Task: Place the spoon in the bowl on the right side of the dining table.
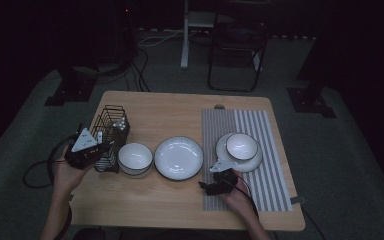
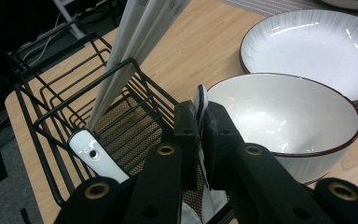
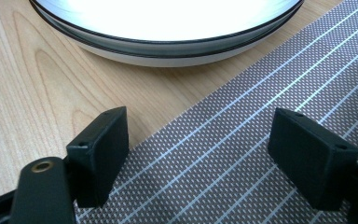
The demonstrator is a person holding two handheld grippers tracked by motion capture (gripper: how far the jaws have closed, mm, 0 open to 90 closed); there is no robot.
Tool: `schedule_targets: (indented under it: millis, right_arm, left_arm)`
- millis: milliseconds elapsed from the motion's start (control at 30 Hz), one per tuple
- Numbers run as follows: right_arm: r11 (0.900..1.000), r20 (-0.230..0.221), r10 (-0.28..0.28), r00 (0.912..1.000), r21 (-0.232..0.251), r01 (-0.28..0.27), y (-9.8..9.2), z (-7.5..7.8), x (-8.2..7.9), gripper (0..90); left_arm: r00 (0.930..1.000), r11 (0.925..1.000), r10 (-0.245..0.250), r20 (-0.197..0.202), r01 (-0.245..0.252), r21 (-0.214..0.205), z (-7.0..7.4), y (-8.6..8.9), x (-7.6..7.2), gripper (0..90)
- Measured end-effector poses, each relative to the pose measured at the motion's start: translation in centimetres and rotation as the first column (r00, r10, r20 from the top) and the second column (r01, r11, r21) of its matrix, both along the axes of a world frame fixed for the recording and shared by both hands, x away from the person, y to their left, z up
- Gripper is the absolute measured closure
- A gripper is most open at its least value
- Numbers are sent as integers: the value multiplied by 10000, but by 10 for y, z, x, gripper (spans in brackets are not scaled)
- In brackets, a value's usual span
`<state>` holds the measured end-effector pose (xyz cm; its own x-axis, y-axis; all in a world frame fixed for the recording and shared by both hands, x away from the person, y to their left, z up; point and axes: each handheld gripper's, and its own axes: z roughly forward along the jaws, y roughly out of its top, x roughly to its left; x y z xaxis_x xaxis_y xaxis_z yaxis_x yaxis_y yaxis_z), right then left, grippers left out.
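The left claw (image 1: 103, 145) stood at the 9 o'clock edge of the light wooden desk (image 1: 180, 107), against the black wire cutlery basket (image 1: 109, 122). In the left gripper view its jaws were clamped on a thin white ceramic spoon (image 2: 201, 100), whose rim rose edge-on just above the pads. A second white spoon handle with a small hole (image 2: 91, 151) lay in the basket just beside the left jaw, and pale chopsticks (image 2: 135, 42) leaned up out of the basket toward 12 o'clock.

A white bowl with a dark rim (image 1: 135, 158) sat just beside the basket at its 3 o'clock, and a wide white plate with a dark rim (image 1: 178, 157) lay next along, near the desk's centre.

The right claw (image 1: 209, 187) rested low at about 5 o'clock, its jaws set wide apart with nothing between them, over the edge of the grey striped placemat (image 1: 260, 130). On that mat, at 3 o'clock, a small white bowl (image 1: 241, 146) sat on a white saucer plate (image 1: 254, 161).
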<state>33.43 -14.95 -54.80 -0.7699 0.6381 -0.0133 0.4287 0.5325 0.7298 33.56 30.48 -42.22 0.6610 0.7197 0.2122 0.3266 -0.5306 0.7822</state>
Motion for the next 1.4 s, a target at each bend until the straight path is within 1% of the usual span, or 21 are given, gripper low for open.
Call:
schedule_targets:
  millis: [133, 300, 433, 500, 633, 667, 833, 967, 1067, 1100, 1200, 1400]
  right_arm:
    - [10000, 1, -4, 10000, 2, 4, 0, 0, 0, 204]
    - [10000, 0, 2, 10000, 1, -2, 0, 0, 0, 204]
    - [10000, 0, -4, 10000, 2, 4, 0, 0, 0, 204]
    - [10000, -1, 1, 10000, 1, -1, 0, 0, 0, 204]
    - [10000, 2, 3, 10000, 0, -3, 0, 0, 0, 204]
    - [10000, -1, 0, 10000, 0, 0, 0, 0, 0, 204]
    - [10000, -1, -4, 10000, 2, 4, 0, 0, 0, 204]
    - [10000, 0, -4, 10000, 3, 4, 0, 0, 0, 204]
    - [10000, -3, -7, 10000, 3, 7, 0, 0, 0, 204]
    - [10000, -4, -6, 10000, 7, 6, 0, 0, 0, 204]
    - [10000, -3, -4, 10000, 4, 4, 0, 0, 0, 204]
    - [10000, -7, -9, 10000, 4, 9, 0, 0, 0, 204]
  left_arm:
    - [9999, 9999, 72, 73, -71, -150, 0, 1, -1, 863]
    - [9999, 9998, 117, 81, -116, -144, 0, 1, -1, 864]
    - [9997, 9997, 179, 156, -177, -174, 0, 1, -2, 866]
    - [9994, 9993, 241, 233, -235, -278, 2, 2, -2, 866]
    - [9994, 9994, 229, 273, -222, -250, 3, 4, -3, 867]
    - [9990, 9989, 282, 348, -268, -389, 4, 5, -4, 867]
    - [9986, 9980, 287, 441, -261, -581, 6, 9, -6, 867]
    - [9983, 9977, 289, 499, -258, -621, 8, 10, -7, 867]
    - [9980, 9969, 282, 568, -239, -743, 11, 12, -8, 868]
    - [9976, 9963, 289, 633, -236, -823, 12, 12, -8, 867]
    - [9972, 9962, 282, 695, -223, -842, 15, 13, -9, 868]
    - [9951, 9941, 340, 931, -241, -1056, 22, 16, -10, 868]
